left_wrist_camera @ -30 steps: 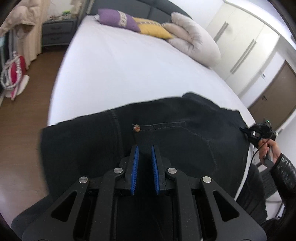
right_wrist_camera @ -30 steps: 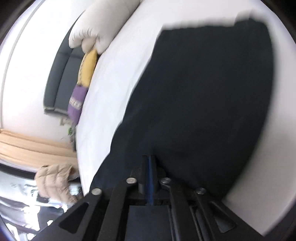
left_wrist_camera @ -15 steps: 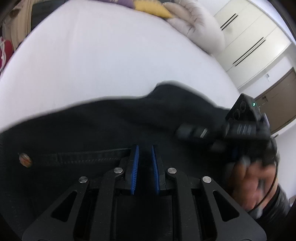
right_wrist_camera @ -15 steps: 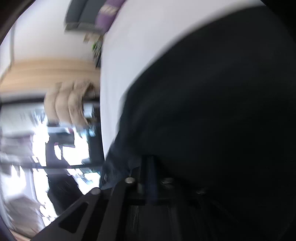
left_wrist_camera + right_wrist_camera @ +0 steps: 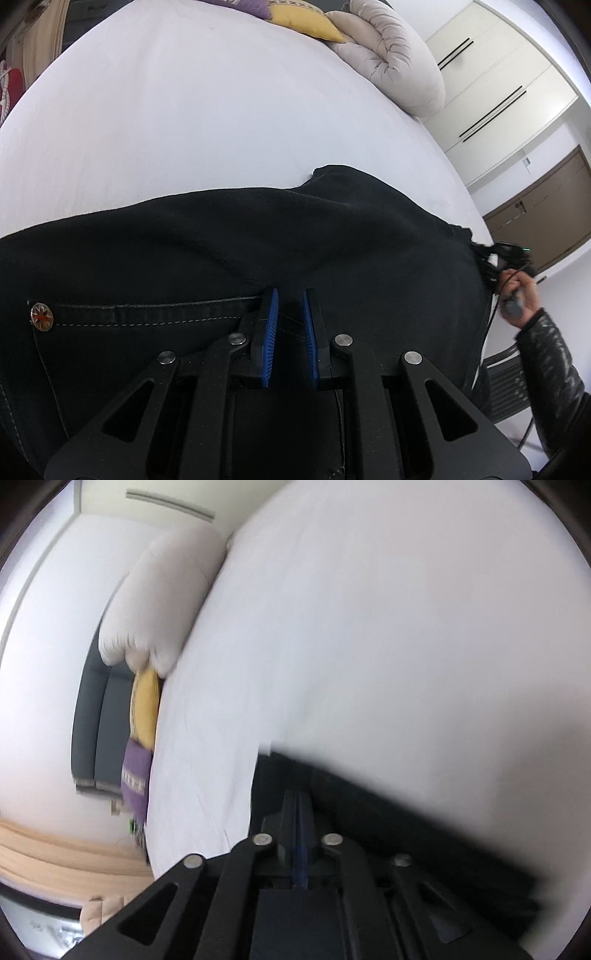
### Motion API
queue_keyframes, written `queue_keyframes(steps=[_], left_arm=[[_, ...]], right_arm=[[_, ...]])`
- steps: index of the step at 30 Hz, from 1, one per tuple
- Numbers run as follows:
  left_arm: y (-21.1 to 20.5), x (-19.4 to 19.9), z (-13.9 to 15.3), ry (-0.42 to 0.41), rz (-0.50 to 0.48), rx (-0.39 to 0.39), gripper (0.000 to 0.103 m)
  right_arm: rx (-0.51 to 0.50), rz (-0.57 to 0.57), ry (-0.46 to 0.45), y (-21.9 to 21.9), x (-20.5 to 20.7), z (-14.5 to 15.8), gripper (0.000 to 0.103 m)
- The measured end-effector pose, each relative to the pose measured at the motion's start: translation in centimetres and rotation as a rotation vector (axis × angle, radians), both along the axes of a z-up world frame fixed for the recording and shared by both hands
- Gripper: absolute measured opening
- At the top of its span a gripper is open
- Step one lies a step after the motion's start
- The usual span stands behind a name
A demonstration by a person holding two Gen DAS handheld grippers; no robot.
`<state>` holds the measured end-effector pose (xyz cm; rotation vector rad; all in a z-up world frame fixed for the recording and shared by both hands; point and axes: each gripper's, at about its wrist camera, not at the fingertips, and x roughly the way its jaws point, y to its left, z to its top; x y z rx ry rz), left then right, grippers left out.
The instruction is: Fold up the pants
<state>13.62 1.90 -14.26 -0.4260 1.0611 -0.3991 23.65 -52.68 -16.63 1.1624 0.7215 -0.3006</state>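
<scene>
1. Jaws: the left gripper (image 5: 289, 295) is standing narrowly parted over the fabric, gripping nothing; the right gripper (image 5: 298, 797) is pinching closed on an edge of the pants (image 5: 258, 240)
2. The pants are lying across the near part of the white bed (image 5: 184, 110), pocket rivet (image 5: 41, 316) facing up
3. Risk: the pinched edge is likely slipping out under pull, since only a thin margin is held
4. Risk: the unpinned cloth is likely bunching, skewing the fold

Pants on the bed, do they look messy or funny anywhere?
A little. The black pants lie across the white bed, but their far edge bulges into a rumpled hump instead of lying flat. The right gripper pinches one end; the left gripper is slightly open over the pocket seam. Nothing looks torn.
</scene>
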Motion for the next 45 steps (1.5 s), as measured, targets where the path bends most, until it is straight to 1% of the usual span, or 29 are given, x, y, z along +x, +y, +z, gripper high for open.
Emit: queue_keyframes(steps=[1, 2, 3, 4, 6, 8, 10, 11, 12, 14, 15, 16, 17, 18, 20, 21, 23, 25, 26, 27, 29, 31, 32, 34, 36, 37, 38, 43, 45], left_arm=[[-0.4, 0.0, 0.1, -0.003, 0.0, 0.009, 0.014], [-0.6, 0.0, 0.2, -0.005, -0.001, 0.017, 0.013], [-0.8, 0.0, 0.1, -0.005, -0.002, 0.022, 0.013], [-1.0, 0.0, 0.2, -0.005, -0.003, 0.026, 0.014], [-1.2, 0.0, 0.2, -0.006, -0.003, 0.03, 0.013], [-1.5, 0.1, 0.2, -0.007, -0.002, 0.04, 0.013], [-1.7, 0.0, 0.4, -0.009, -0.004, 0.054, 0.013], [-1.9, 0.1, 0.4, -0.009, -0.004, 0.062, 0.014], [-2.0, 0.0, 0.5, -0.01, -0.004, 0.067, 0.013], [-2.3, 0.0, 0.6, -0.013, -0.005, 0.073, 0.013], [-2.3, 0.0, 0.6, -0.013, -0.004, 0.071, 0.013], [-2.4, 0.0, 0.6, -0.012, -0.003, 0.067, 0.013], [-2.4, 0.1, 0.5, -0.011, -0.001, 0.064, 0.013], [-2.5, 0.1, 0.5, -0.011, 0.001, 0.062, 0.013], [-2.7, 0.1, 0.3, -0.011, 0.002, 0.059, 0.013], [-2.8, 0.1, 0.2, -0.011, 0.002, 0.057, 0.013], [-2.8, 0.2, 0.0, -0.01, 0.004, 0.049, 0.014], [-2.9, 0.2, -0.2, -0.01, 0.006, 0.042, 0.013], [-2.9, 0.3, -0.3, -0.011, 0.008, 0.037, 0.013], [-2.9, 0.3, -0.3, -0.011, 0.009, 0.033, 0.013], [-2.9, 0.4, -0.5, -0.012, 0.012, 0.029, 0.014], [-3.0, 0.5, -0.5, -0.012, 0.012, 0.03, 0.013], [-3.0, 0.5, -0.6, -0.013, 0.012, 0.031, 0.014], [-3.1, 0.5, -0.6, -0.014, 0.011, 0.035, 0.013], [-3.1, 0.5, -0.5, -0.014, 0.011, 0.035, 0.013], [-3.1, 0.5, -0.5, -0.014, 0.011, 0.035, 0.013], [-3.1, 0.5, -0.5, -0.015, 0.011, 0.035, 0.013], [-3.0, 0.5, -0.5, -0.014, 0.012, 0.03, 0.014], [-3.0, 0.5, -0.5, -0.014, 0.012, 0.028, 0.013]], right_arm=[[-0.018, 0.039, -0.029, 0.8, -0.1, 1.3, 0.01], [-0.004, 0.121, -0.066, 2.6, 0.1, 2.3, 0.01], [0.023, 0.207, -0.094, -0.9, -1.8, 1.7, 0.01], [0.05, 0.314, -0.12, 2.4, -1.8, 2.2, 0.011], [0.093, 0.464, -0.147, 6.7, -2.3, 2.2, 0.019], [0.162, 0.622, -0.125, 12.8, -2.8, 0.6, 0.02], [0.222, 0.689, -0.056, 16.8, -1.6, -2.3, 0.019], [0.203, 0.705, -0.025, 18.0, -1.3, -3.5, 0.004], [0.174, 0.702, -0.024, 17.6, -1.0, -4.0, 0.0], [0.208, 0.673, -0.048, 17.1, -0.1, -4.2, 0.0], [0.188, 0.643, -0.047, 17.2, 0.3, -4.1, 0.0], [0.148, 0.605, -0.048, 15.5, -0.4, -3.8, 0.0], [0.115, 0.548, -0.056, 12.9, -0.5, -3.5, 0.0], [0.1, 0.482, -0.044, 10.4, -2.1, -3.3, 0.0], [0.06, 0.352, -0.045, 5.4, -1.2, -2.9, 0.0], [0.019, 0.307, -0.042, 2.5, -1.8, -3.1, 0.0], [-0.081, 0.184, -0.002, -2.2, -3.0, -1.3, 0.002], [-0.073, 0.088, -0.023, -4.9, -4.3, 0.7, 0.033], [-0.089, 0.05, -0.048, -5.5, -5.1, 2.0, 0.062], [-0.113, 0.031, -0.065, -5.3, -5.8, 3.0, 0.072], [-0.111, 0.051, -0.093, -5.1, -6.7, 4.0, 0.073], [-0.034, 0.057, -0.104, -5.2, -7.5, 2.9, 0.072], [0.0, 0.051, -0.107, -6.5, -8.9, 2.1, 0.071], [0.071, 0.05, -0.112, -6.3, -9.0, 0.8, 0.064], [0.115, 0.047, -0.093, -8.4, -10.0, 0.8, 0.057], [0.127, 0.045, -0.103, -8.8, -11.3, 1.7, 0.057], [0.137, 0.043, -0.118, -9.0, -15.1, 0.5, 0.057], [0.197, 0.029, -0.134, -10.3, -16.0, -0.1, 0.047], [0.199, 0.034, -0.129, -10.7, -16.5, -0.2, 0.033]])
